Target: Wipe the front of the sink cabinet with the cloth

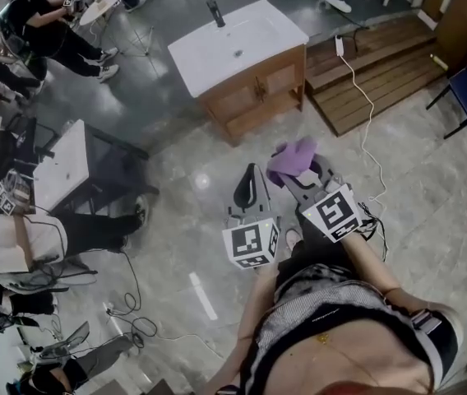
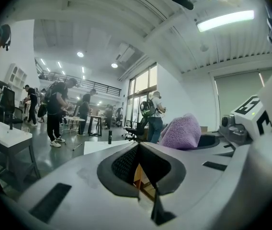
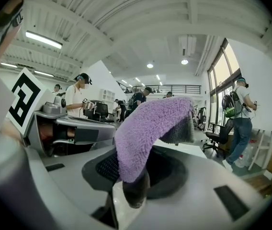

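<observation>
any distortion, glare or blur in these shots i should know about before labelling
Head view: fisheye bending makes the sink cabinet look tilted; the light is even, with no hard shadows. Left gripper view: black vignette at the corners, the ceiling light is blown out, and the near jaws are soft. Right gripper view: same vignette; the purple cloth fills the centre, its fibres fairly sharp.

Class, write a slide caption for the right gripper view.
Right gripper holds a purple cloth in its shut jaws, people standing behind.
</observation>
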`<state>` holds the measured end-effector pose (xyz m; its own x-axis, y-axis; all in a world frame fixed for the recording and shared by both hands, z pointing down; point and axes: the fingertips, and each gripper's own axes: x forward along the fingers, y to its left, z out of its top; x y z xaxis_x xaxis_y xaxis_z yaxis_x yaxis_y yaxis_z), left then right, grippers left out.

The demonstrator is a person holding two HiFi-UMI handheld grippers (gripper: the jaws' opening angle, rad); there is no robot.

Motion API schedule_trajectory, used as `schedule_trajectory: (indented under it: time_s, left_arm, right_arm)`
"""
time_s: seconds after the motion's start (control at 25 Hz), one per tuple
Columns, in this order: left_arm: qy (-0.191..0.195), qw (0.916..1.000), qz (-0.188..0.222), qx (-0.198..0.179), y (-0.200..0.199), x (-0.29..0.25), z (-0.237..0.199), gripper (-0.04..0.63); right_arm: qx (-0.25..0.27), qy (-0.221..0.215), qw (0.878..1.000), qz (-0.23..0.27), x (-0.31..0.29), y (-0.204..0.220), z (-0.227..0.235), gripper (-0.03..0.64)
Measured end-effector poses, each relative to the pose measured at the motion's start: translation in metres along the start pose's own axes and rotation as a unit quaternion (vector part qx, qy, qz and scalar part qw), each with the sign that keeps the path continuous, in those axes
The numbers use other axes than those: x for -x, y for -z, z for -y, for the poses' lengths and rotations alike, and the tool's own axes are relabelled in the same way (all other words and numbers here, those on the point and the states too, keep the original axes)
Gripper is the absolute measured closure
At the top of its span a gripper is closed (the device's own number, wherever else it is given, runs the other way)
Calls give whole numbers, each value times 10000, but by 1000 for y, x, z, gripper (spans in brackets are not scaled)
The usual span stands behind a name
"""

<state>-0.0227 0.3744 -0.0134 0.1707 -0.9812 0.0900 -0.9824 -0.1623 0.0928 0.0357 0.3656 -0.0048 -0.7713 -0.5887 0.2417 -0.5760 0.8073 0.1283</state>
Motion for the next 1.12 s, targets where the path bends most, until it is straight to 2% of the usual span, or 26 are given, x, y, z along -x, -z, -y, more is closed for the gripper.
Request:
schedule_trajectory:
  time_s: [0.24, 0.4, 0.76, 1.12]
  left_arm:
    - [42, 9998, 152, 135, -10, -43, -15, 595]
    - [-106, 9999, 87, 55, -19, -78, -23, 595]
    - [-313, 9994, 62, 132, -23, -140, -26, 595]
    - [-835, 9964, 122, 119, -29, -167, -29, 595]
  right_arm:
    - [-224, -327, 9990, 194, -39, -12, 26, 449]
    - [-224, -417, 9987, 176, -61, -17, 54, 449]
    - [-199, -655, 9976, 138, -95, -16, 112, 449]
    - [-128, -1033, 9944, 175, -114, -15, 144, 449]
